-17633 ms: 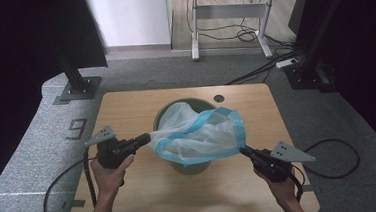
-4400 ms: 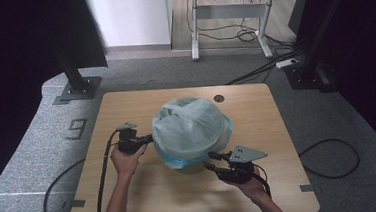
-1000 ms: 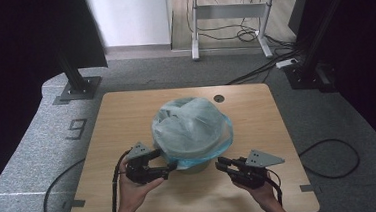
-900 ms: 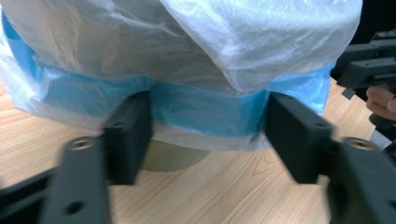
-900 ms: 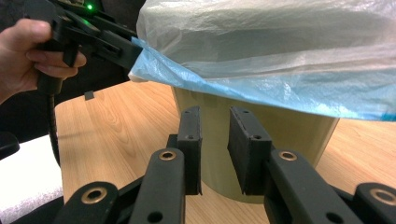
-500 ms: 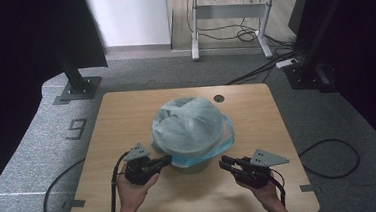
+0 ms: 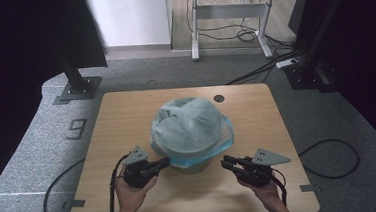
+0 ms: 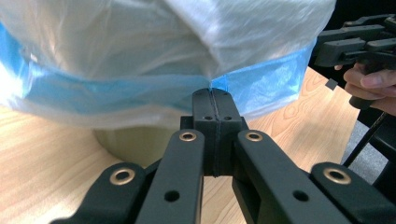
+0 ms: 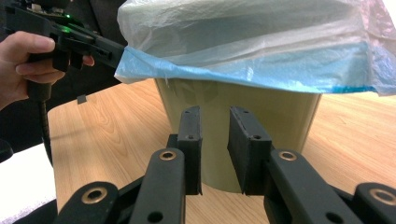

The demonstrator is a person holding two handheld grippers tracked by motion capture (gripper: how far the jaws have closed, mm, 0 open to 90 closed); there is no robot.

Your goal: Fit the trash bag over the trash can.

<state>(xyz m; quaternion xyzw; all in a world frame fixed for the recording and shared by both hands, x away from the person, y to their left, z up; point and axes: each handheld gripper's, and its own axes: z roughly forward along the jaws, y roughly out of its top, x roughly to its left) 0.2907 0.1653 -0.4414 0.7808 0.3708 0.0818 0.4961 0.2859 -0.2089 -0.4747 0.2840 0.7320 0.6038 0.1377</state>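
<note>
- A pale green bin (image 7: 192, 163) is seen standing upright near the middle of the wooden worktop (image 7: 116, 116), toward its near edge.
- A thin translucent bag (image 7: 190, 126) with a blue band (image 7: 200, 160) along its edge is draped over the bin's mouth; the rim and most of the wall are hidden by it in the high view.
- What lies inside the bin cannot be made out, since the plastic is bunched over the opening.
- The left hand-held gripper (image 7: 166, 162) is held at the bin's near-left side. In the left gripper view its jaws are pressed together, with the blue band (image 8: 154, 91) pinched between their tips.
- The right hand-held gripper (image 7: 226, 162) is held at the bin's near-right side, just beside the hanging bag but not touching it.
- In the right gripper view its jaws stand apart, with nothing between them, and the bin's wall (image 9: 280, 116) is seen beyond them below the blue band (image 9: 261, 70).
- The left hand (image 7: 131, 190) and right hand (image 7: 264, 191) are cut off at the bottom edge of the high view.
- In the left gripper view the other gripper (image 8: 357, 39) is cut off at the right edge.
- A dark round hole (image 7: 219, 98) is seen in the worktop behind the bin.
</note>
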